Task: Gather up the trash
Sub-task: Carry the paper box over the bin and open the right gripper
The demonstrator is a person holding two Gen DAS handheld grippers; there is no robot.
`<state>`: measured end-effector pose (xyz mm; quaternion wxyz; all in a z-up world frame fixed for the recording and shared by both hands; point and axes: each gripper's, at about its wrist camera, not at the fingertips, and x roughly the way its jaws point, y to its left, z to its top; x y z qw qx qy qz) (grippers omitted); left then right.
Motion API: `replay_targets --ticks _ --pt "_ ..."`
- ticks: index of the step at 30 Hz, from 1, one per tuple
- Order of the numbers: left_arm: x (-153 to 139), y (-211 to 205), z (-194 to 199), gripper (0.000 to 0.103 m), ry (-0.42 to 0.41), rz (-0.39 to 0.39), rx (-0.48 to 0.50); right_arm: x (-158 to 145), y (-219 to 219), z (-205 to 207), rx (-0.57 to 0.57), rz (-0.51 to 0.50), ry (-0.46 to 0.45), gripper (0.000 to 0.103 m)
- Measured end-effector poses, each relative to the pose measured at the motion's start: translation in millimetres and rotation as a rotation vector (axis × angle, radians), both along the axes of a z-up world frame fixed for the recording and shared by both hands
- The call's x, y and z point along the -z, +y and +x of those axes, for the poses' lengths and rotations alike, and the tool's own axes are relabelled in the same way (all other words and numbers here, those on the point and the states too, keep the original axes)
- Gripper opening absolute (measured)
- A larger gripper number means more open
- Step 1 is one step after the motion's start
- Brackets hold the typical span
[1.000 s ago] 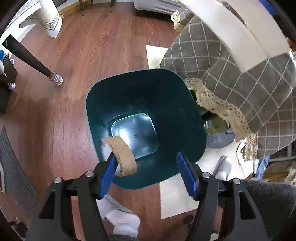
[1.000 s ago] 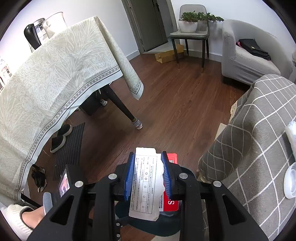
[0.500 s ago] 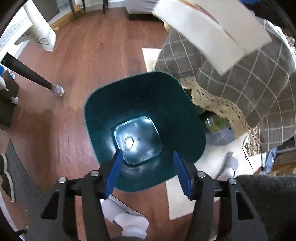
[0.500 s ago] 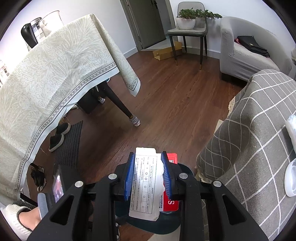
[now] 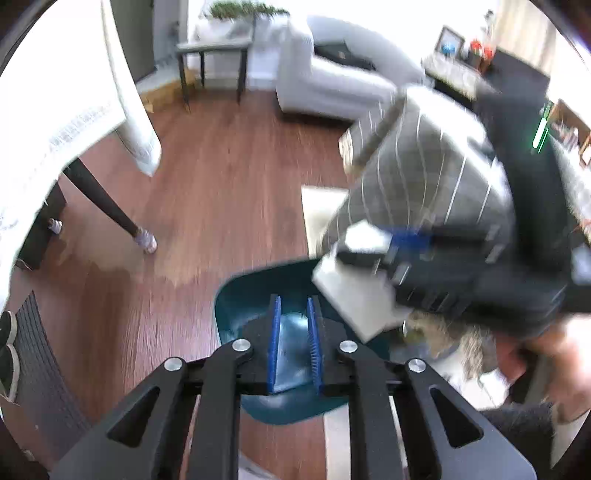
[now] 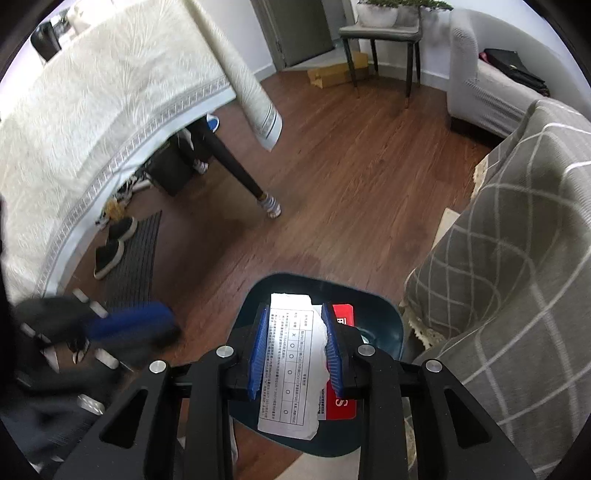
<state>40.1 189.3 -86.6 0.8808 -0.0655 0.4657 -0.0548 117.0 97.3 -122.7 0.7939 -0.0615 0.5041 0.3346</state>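
Blurred by motion, left gripper [image 5: 294, 334] pressing together on nothing above teal bin [image 5: 236, 306]. Pinching white printed paper [image 6: 291, 365] in right gripper [image 6: 295, 354], long axis running along the fingers, over the bin's near rim, hiding most of red packet [image 6: 343, 314].

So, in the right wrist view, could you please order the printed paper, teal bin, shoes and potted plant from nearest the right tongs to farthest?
1. Printed paper, clamped in the right tongs.
2. Teal bin, just beneath.
3. Shoes, left, on the floor.
4. Potted plant, top, on the far chair.
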Motion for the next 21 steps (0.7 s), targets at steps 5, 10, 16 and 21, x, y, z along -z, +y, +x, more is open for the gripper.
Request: replay_targets --ticks 5,10,16,21 --pt "-32.9 8.4 0.6 0.015 -0.094 0.005 -0.042 18.0 7.5 -7.6 -0.034 -0.045 0.021 0.029" --pt "-54.3 11.3 0.4 0.015 -0.150 -0.005 -0.071 38.1 10.7 -11.6 -0.053 -0.088 0.029 0.029" --pt "-69.5 8.8 -2.3 0.015 -0.202 -0.032 -0.078 56.7 15.0 -22.1 -0.085 -0.138 0.031 0.044" --pt "-89.6 2.4 -5.6 0.016 -0.263 -0.034 -0.083 56.3 15.7 -29.1 -0.109 -0.160 0.021 0.050"
